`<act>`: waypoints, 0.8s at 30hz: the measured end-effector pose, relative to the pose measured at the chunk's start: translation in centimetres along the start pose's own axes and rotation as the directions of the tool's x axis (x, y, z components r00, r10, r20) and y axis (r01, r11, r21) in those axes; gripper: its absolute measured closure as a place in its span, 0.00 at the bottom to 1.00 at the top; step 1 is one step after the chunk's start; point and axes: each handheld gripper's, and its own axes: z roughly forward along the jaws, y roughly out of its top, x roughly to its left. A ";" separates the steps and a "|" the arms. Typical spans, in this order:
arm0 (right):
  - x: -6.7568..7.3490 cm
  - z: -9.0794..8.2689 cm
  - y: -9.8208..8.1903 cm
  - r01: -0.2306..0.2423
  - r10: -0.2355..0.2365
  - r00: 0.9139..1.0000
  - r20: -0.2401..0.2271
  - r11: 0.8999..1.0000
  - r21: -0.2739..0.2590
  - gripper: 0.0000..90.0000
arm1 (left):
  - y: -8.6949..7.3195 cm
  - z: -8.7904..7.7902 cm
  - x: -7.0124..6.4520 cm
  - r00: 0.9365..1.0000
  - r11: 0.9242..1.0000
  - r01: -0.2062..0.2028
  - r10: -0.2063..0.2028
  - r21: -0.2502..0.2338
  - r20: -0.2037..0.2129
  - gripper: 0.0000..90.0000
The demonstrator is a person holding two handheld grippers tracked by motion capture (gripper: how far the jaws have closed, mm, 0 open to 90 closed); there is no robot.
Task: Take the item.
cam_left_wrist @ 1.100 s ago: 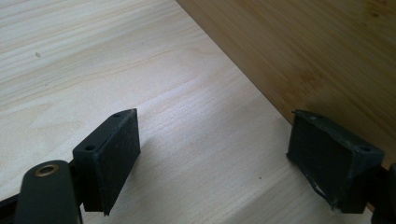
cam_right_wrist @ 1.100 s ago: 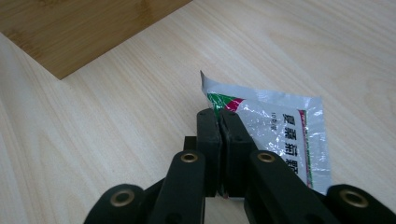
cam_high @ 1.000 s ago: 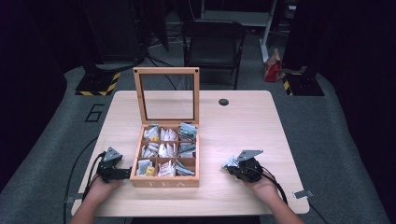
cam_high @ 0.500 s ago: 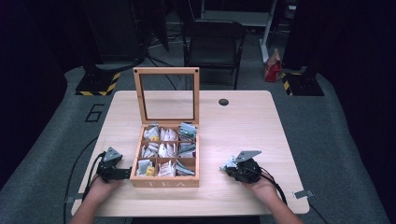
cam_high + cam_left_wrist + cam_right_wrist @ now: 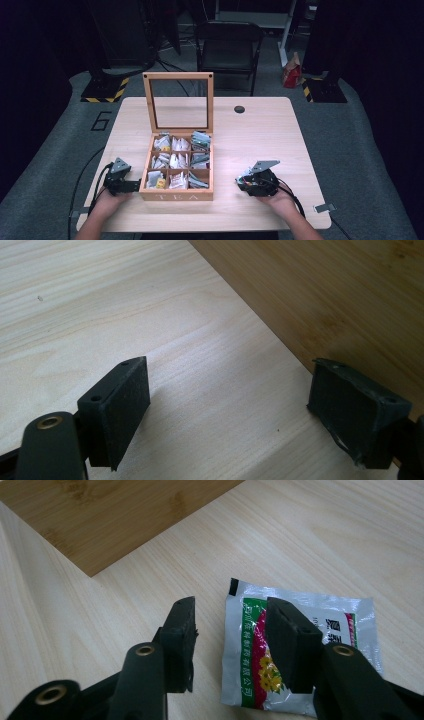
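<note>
Right claw jaws just opening, tea sachet released flat on table; left claw open, empty.

left gripper jaws wide, right gripper — jaws just opening

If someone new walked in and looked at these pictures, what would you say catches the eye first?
Probably the wooden tea box at the table's near middle, its glass lid upright and its compartments stuffed with packets. Next, the silver sachet with red and green print, lying flat on the table under the right gripper, whose jaws have just been opening and no longer pinch it. The left gripper waits open beside the box.
</note>
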 end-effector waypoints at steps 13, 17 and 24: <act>0.7 -0.4 0.9 0.034 -0.034 0.999 -0.004 0.999 -0.001 0.51 | 0.0 0.0 0.0 1.000 1.000 -0.001 0.001 0.001 -0.001 0.18; 0.6 -0.9 1.2 0.024 -0.023 1.000 0.008 1.000 -0.006 0.51 | 0.0 0.0 0.0 1.000 1.000 -0.001 0.001 0.001 -0.001 0.18; 0.2 -2.1 1.5 0.006 -0.005 1.000 0.020 0.999 -0.038 0.51 | 0.0 0.0 0.0 1.000 1.000 -0.004 0.004 0.003 0.000 0.18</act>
